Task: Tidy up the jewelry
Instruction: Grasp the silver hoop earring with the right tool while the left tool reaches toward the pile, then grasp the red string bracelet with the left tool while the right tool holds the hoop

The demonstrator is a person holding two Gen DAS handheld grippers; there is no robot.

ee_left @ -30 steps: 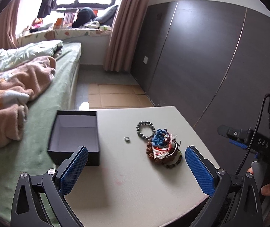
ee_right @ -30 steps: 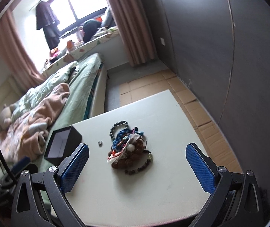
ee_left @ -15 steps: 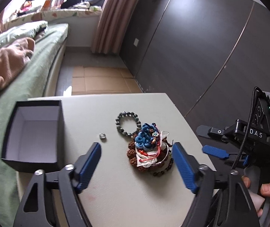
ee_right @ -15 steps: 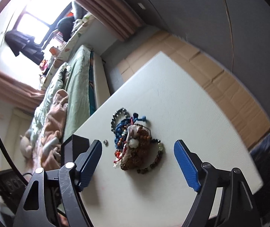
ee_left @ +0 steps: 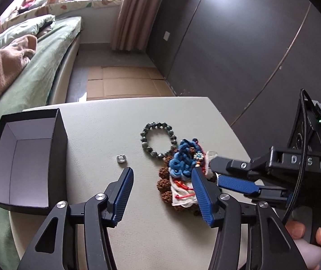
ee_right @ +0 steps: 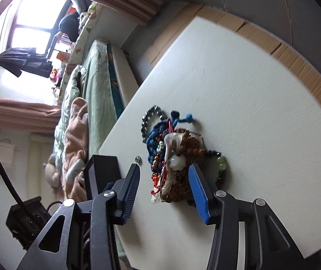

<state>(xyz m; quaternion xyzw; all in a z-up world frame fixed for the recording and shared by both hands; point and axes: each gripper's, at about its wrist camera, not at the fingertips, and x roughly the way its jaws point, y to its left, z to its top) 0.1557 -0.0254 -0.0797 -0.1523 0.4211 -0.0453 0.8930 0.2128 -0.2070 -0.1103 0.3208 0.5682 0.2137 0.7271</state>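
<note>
Now both sets of tongs stand about half open, their jaws having just been closing; neither presses on anything. The left gripper (ee_left: pixel 160 187) hangs over bare table (ee_left: pixel 97 121), nothing between its blue pads; its right pad sits in front of the left edge of the jewelry pile (ee_left: pixel 183 175), and whether it touches the pile I cannot tell. The right gripper (ee_right: pixel 163 185) frames the near end of the same pile (ee_right: pixel 174 157) between its jaws, with a gap showing on the left side; on the right side contact cannot be judged.

The pile, a tangle of blue cord, brown beads, red thread and white cloth, lies near the middle of the white table; a dark beaded bracelet (ee_left: pixel 158 140) lies just behind it, overlapped by it at one side, and a small silver ring (ee_left: pixel 121 158) lies apart on the left.

Only the left wrist view shows the open black box (ee_left: pixel 25 157) with its pale inside, at the table's left edge beside the bed (ee_left: pixel 36 67); it also shows the right gripper (ee_left: pixel 223 175) reaching in from the right over the pile, with the fingers (ee_left: pixel 318 231) of a hand on its handle. The right wrist view is strongly rolled, the table slanting across it; there the box (ee_right: pixel 102 173) appears only as a dark outer wall, and green and dark beads (ee_right: pixel 221 164) show at the pile's far side.

Both grippers point downward at the tabletop.
</note>
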